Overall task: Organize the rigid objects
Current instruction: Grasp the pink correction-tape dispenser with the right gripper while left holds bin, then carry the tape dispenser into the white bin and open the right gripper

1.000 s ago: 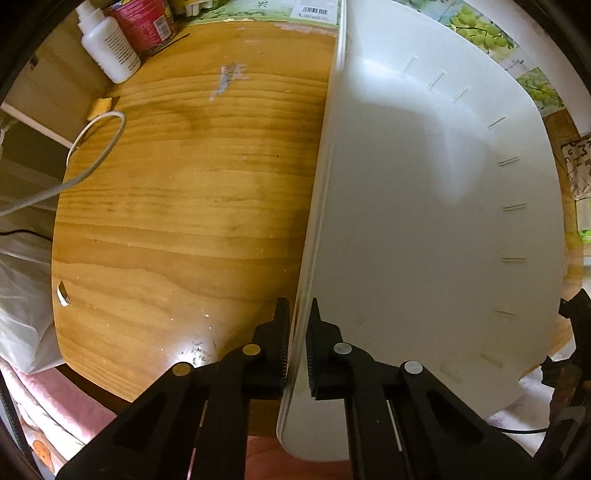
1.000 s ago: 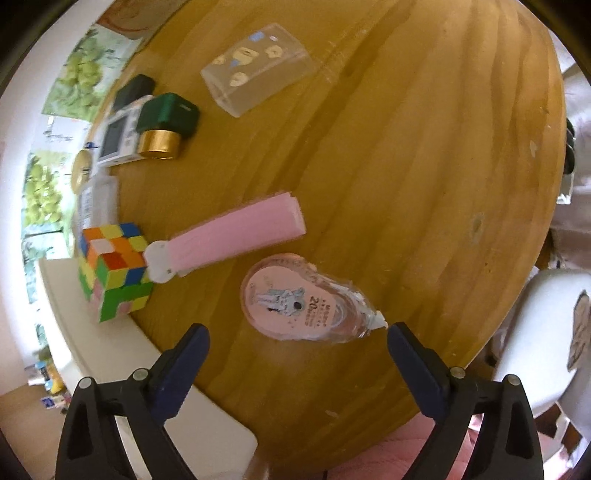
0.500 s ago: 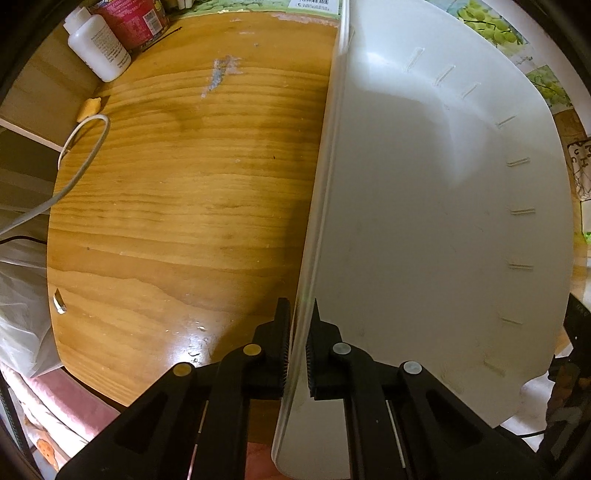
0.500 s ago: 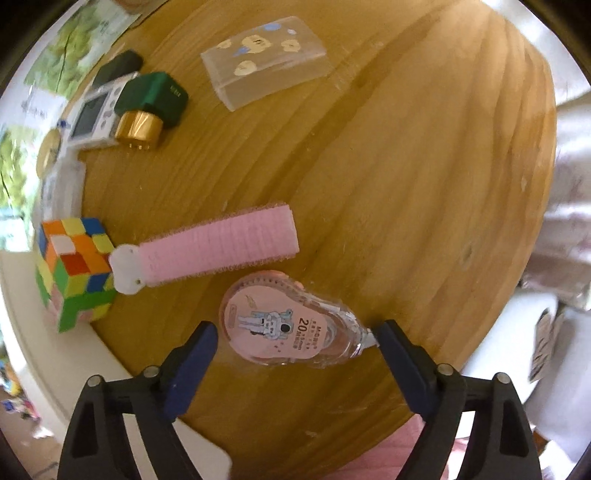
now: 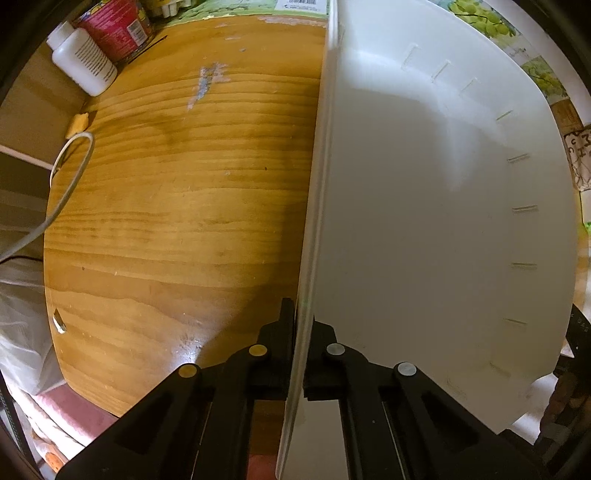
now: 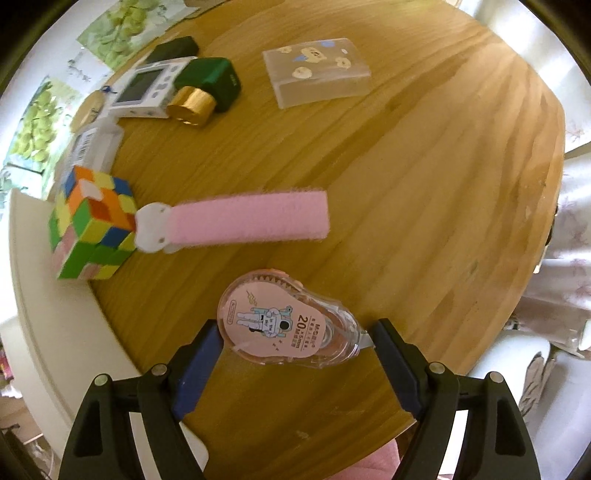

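Note:
My left gripper point(image 5: 301, 325) is shut on the near rim of a large white plastic bin point(image 5: 424, 221), whose inside holds nothing; its rim also shows in the right wrist view point(image 6: 48, 325). My right gripper point(image 6: 291, 347) is open, its blue fingers on either side of a pink correction-tape dispenser point(image 6: 284, 325) lying on the wooden table point(image 6: 424, 184). Beyond it lie a pink hair clip point(image 6: 240, 221) and a colour cube point(image 6: 92, 229) at the bin's rim.
Farther back lie a clear case with bear stickers point(image 6: 317, 74), a green bottle with a gold cap point(image 6: 207, 92), a small white device point(image 6: 147, 88) and a black block point(image 6: 173, 48). In the left wrist view, a white bottle point(image 5: 81, 59), a red can point(image 5: 114, 26) and a white cable point(image 5: 62, 177).
My right gripper has dropped closer, so the tape dispenser now sits between its fingers, which have narrowed around it. The left gripper keeps its hold on the bin, which shifted slightly.

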